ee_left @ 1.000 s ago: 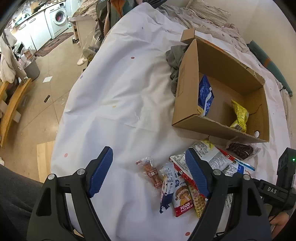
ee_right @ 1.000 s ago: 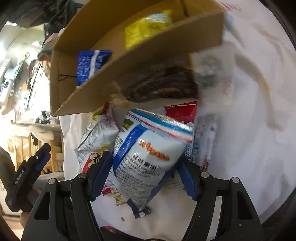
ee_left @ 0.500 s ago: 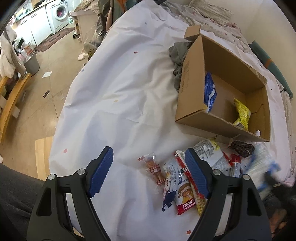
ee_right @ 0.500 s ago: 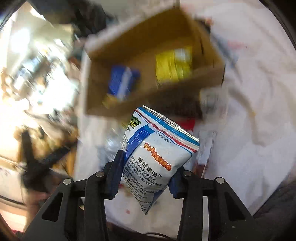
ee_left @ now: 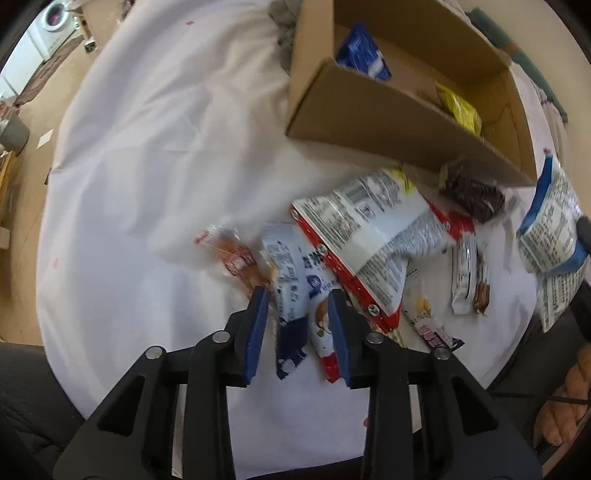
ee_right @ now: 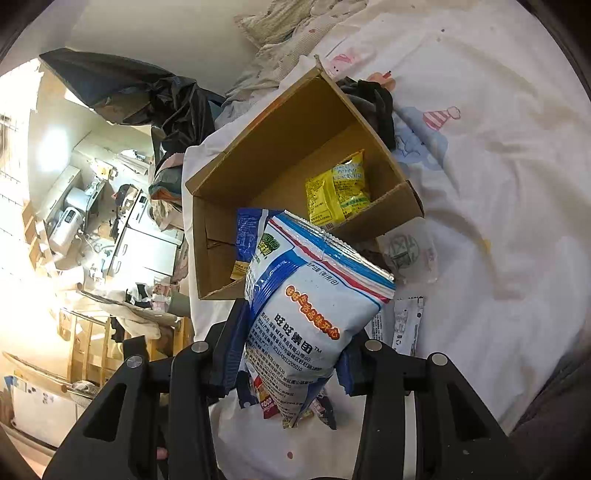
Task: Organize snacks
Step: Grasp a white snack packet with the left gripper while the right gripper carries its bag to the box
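The cardboard box [ee_left: 388,122] lies open on the white sheet, with a blue packet [ee_left: 364,55] and a yellow packet [ee_left: 460,109] inside. My left gripper [ee_left: 298,332] points down at the snack pile, and its jaws are closing. A blue-and-white packet [ee_left: 291,291] lies between them, with a gap still showing at the left pad. My right gripper [ee_right: 291,354] is shut on a white-and-blue snack bag [ee_right: 314,314], held up in front of the box [ee_right: 280,140]. That bag [ee_left: 550,229] also shows at the right edge of the left wrist view.
On the sheet lie a large white-and-red bag [ee_left: 376,236], a small orange packet [ee_left: 236,258], a dark snack in clear wrap [ee_left: 472,192] and small bars [ee_left: 469,277]. Grey cloth [ee_left: 284,14] sits behind the box. The floor [ee_left: 33,92] drops away left.
The left gripper has dropped to the snack pile and its jaws have narrowed around the blue-and-white packet. The right gripper has closed on the white-and-blue bag and lifted it off the sheet toward the box.
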